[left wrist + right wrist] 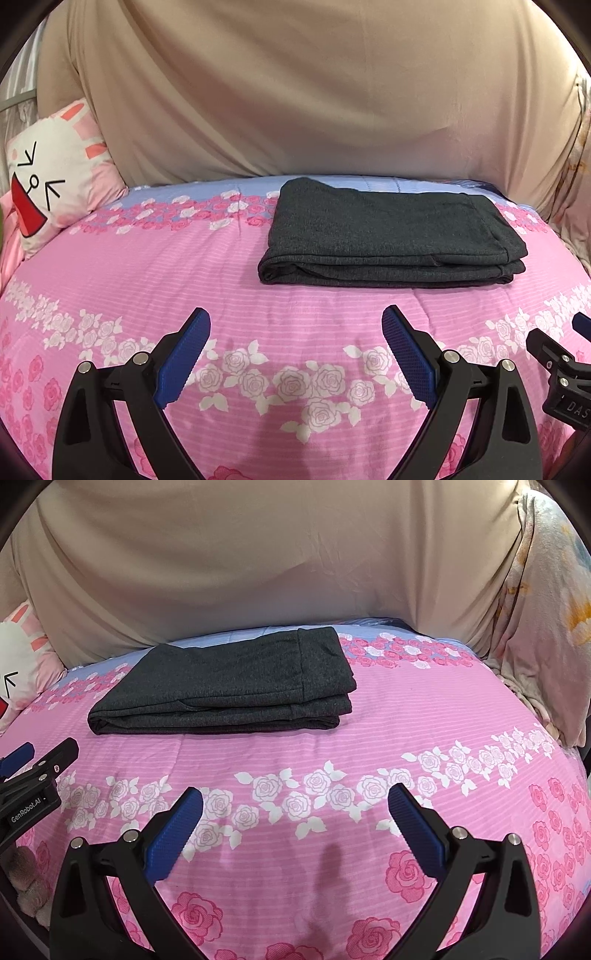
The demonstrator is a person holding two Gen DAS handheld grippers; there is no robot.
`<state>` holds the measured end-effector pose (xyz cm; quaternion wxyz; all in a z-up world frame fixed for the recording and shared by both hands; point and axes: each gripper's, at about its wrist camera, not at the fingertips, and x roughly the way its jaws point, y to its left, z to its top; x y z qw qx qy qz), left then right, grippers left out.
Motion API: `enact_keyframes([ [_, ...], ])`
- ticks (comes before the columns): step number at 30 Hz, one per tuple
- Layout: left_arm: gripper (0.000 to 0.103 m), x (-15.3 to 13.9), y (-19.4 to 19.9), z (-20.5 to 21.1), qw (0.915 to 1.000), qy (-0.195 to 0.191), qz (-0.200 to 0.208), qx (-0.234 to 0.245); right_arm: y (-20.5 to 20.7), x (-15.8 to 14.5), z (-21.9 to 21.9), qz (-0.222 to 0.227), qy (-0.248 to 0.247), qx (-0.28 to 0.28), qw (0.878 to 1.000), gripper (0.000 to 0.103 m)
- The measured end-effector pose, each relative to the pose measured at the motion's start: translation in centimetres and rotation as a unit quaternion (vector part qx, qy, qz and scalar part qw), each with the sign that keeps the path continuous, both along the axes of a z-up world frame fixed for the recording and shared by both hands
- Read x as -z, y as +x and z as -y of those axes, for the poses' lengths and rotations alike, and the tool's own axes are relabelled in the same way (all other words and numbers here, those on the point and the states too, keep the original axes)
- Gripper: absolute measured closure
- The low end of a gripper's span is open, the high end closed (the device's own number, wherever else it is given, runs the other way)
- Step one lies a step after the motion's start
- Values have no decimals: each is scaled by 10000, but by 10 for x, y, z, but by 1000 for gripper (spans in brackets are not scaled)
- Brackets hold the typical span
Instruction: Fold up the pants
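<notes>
Since the pants (391, 232) already sit as a compact dark-grey rectangle, several layers stacked, on the far part of the pink floral quilt (258, 280), folding looks done or nearly so. Fold edge faces near, layered ends to the right; bundle lies flat, nothing on top of it.

Left gripper (295, 354) hovers near side of the quilt, jaws wide apart, nothing between them, well short of the pants. Right gripper (295, 830) same: jaws spread, empty, near edge, apart from the bundle. My read: both pulled back and released so the stack stays undisturbed.

Cartoon-face pillow (55, 177) at far left, beige sheet (295, 92) draped behind, patterned cloth (546, 609) hanging at far right. No containers in view.
</notes>
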<state>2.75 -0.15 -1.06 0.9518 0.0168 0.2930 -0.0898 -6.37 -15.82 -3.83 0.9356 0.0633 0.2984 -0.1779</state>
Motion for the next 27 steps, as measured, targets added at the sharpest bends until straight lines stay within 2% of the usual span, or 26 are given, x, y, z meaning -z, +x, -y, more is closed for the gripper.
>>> enact_keyframes([
  [10, 11, -1, -2, 1, 10000, 16, 61, -6, 0, 0, 0, 0, 1, 0, 10000, 5],
  [27, 13, -1, -6, 9, 9994, 294, 166, -121, 0, 0, 1, 8, -2, -6, 10000, 5],
])
